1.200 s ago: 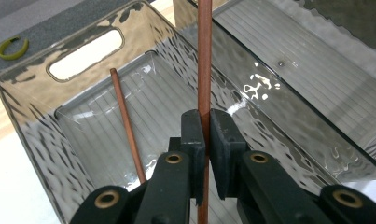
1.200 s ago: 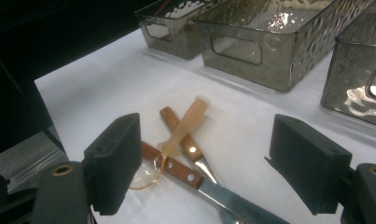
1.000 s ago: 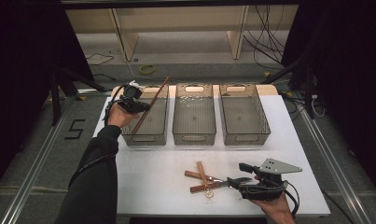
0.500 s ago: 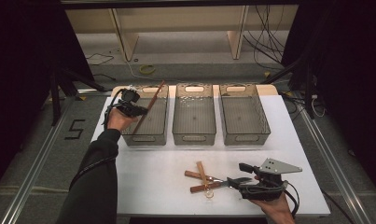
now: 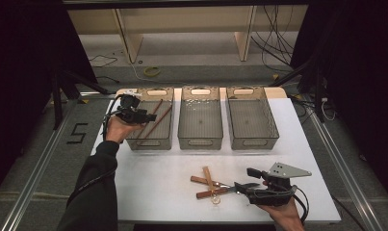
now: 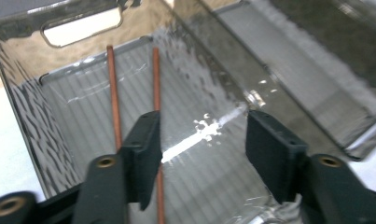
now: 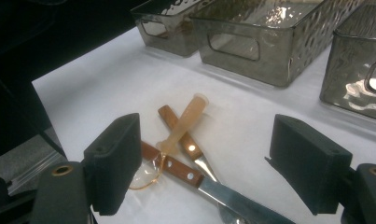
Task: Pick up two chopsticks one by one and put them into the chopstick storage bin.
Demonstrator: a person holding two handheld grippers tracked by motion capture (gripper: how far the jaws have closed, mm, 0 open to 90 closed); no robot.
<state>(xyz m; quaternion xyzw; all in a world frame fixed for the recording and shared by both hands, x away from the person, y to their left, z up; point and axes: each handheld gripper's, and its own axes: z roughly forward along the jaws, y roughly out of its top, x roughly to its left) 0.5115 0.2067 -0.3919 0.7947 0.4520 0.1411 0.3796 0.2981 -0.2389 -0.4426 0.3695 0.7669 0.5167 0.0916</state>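
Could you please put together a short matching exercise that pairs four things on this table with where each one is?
Things:
1. chopsticks
2. knives
3. left gripper
4. middle bin

Places:
A. lying crossed on the white table, in front of the right gripper
B. between the two other bins, nothing visible inside
C. lying inside the left bin
D. open above the left bin

Pairs: 1-C, 2-A, 3-D, 4-B
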